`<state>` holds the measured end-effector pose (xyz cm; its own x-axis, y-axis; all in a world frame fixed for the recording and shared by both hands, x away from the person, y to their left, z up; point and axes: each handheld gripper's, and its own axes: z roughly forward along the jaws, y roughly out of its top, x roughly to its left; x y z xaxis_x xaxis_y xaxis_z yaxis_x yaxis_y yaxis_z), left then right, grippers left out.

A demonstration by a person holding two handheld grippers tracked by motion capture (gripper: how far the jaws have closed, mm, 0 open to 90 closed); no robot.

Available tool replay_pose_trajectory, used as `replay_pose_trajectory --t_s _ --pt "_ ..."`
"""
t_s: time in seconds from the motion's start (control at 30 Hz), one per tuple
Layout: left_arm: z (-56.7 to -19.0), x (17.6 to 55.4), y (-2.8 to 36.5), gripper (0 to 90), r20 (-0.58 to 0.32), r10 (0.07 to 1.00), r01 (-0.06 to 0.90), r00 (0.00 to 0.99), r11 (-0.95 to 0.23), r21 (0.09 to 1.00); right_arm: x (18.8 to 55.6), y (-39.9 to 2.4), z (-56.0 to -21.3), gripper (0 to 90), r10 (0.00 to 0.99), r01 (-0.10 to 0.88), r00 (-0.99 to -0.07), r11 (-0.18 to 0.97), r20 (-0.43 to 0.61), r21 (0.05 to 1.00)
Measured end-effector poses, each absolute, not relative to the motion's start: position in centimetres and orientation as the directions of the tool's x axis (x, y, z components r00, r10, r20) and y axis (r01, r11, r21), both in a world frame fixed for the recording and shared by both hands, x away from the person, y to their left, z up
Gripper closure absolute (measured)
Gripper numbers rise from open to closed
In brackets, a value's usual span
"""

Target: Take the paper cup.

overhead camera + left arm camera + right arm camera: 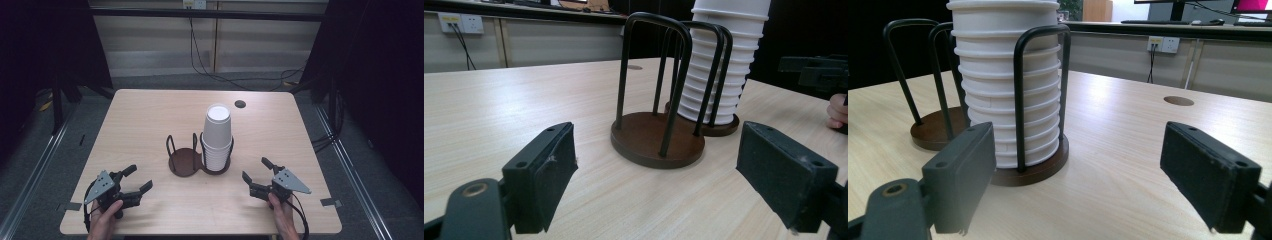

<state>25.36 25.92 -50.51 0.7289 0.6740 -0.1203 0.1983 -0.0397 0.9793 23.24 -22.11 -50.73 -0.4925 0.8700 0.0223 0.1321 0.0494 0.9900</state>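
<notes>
High view: left tongs [135,179] and right tongs [255,170] both gape empty on the worktop [150,115], cup stack [217,137] ahead between them.

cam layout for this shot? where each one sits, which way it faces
High view: above the person's side, facing forward and down on the table; both hands, left tool and right tool show.
Left gripper view: low on the left tool, facing the empty holder; own jaws open.
Right gripper view: low on the right tool, facing the cup stack; own jaws open.
Shared: all show holder and cups.
</notes>
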Motion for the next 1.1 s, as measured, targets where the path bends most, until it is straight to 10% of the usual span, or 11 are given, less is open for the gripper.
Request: replay_pose_trajectory --t_s 1.1 --pt "-50.5 25.6 26.2 15.8 -0.163 0.664 0.228 0.73 -0.012 0.974 24.1 -21.1 -46.4 17.9 0.809 0.301 -0.587 0.185 0.029 0.935"
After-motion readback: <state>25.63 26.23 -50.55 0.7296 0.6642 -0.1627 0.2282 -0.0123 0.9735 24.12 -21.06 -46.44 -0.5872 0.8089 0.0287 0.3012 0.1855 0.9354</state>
